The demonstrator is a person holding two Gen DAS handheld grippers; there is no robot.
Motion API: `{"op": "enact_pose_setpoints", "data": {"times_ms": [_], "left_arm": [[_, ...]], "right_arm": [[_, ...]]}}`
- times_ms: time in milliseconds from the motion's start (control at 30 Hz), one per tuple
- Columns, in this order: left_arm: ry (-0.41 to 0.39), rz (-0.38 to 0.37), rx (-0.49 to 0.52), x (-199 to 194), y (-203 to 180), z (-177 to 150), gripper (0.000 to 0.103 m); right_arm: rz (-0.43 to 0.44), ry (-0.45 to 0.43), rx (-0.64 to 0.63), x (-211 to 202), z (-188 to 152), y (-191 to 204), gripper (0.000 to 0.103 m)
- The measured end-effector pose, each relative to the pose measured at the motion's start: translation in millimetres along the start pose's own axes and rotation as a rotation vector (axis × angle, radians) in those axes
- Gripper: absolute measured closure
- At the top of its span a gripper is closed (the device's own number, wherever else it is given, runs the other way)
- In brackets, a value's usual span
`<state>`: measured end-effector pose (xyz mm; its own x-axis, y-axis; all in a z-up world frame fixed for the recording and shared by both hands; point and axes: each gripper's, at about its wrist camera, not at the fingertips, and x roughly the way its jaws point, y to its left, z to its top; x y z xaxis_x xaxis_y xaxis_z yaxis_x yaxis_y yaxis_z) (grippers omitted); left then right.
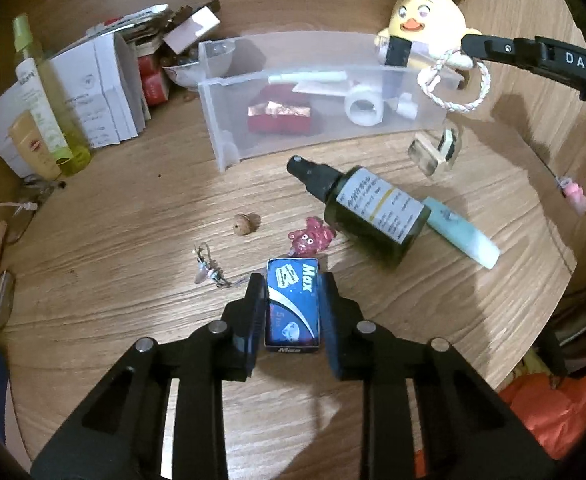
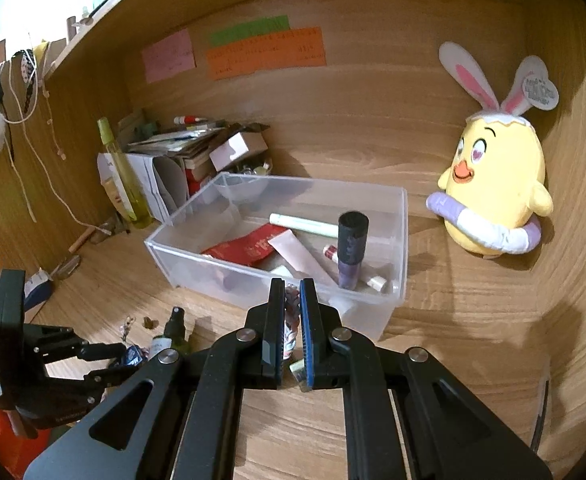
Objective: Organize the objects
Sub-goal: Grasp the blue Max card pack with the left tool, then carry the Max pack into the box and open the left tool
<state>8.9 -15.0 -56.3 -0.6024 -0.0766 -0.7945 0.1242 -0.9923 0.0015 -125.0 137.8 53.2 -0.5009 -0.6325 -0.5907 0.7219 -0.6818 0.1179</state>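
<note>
The wooden desk (image 1: 133, 240) was the biggest thing, and many small things lay on it. At the back stood a clear plastic box (image 2: 397, 240) with tubes and a red packet already inside. Beside it, by the wall, sat a yellow chick toy (image 2: 493, 184) with bunny ears.

In front of the clear plastic box lay a dark spray bottle (image 1: 369, 208) on its side, with its cap pointing up and to the left in the left wrist view. A pale blue tube (image 1: 461, 236) lay just behind it. Near them were a small pink bear (image 1: 311, 236) and a brown bead (image 1: 247, 224).

The left gripper (image 1: 293, 308) was down at the desk, with a little blue box (image 1: 293, 304) right between its fingers. The long side of the little blue box ran the same way as the fingers pointed, so the fingers sat on its two long sides. They looked pressed against it, and the little blue box still looked to be resting on the desk. The clear plastic box lay straight ahead of this gripper, past the pink bear and the spray bottle, so the left hand was the one to carry the blue box there.

The right gripper (image 2: 293, 332) hung in the air just in front of the clear plastic box. Its fingers were squeezed on a thin twisted rope (image 2: 291, 320), which hung down in a white loop (image 1: 453, 84) in the left wrist view. A small wooden charm (image 1: 433, 152) dangled under it, off the desk. It was nearer the clear plastic box than the left one.
</note>
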Motion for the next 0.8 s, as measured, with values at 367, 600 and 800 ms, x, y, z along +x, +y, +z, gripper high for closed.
{"op": "enact_pose_setpoints", "data": {"times_ms": [367,600,800], "left_arm": [[-0.106,-0.016,-0.097,-26.0,17.5,24.3,0.076],[-0.153,-0.032,-0.143,-32.1,23.7,47.4,0.076],[-0.212,-0.034,-0.156,-39.1,26.2,71.7,0.076]], "right_arm": [[0.024,-0.059,-0.014,-2.4,21.3,11.0,0.096],[0.027,-0.087,-0.034,0.5,37.7,15.0,0.096],[0.012,-0.096,-0.064,10.8,49.0,18.0,0.096]]}}
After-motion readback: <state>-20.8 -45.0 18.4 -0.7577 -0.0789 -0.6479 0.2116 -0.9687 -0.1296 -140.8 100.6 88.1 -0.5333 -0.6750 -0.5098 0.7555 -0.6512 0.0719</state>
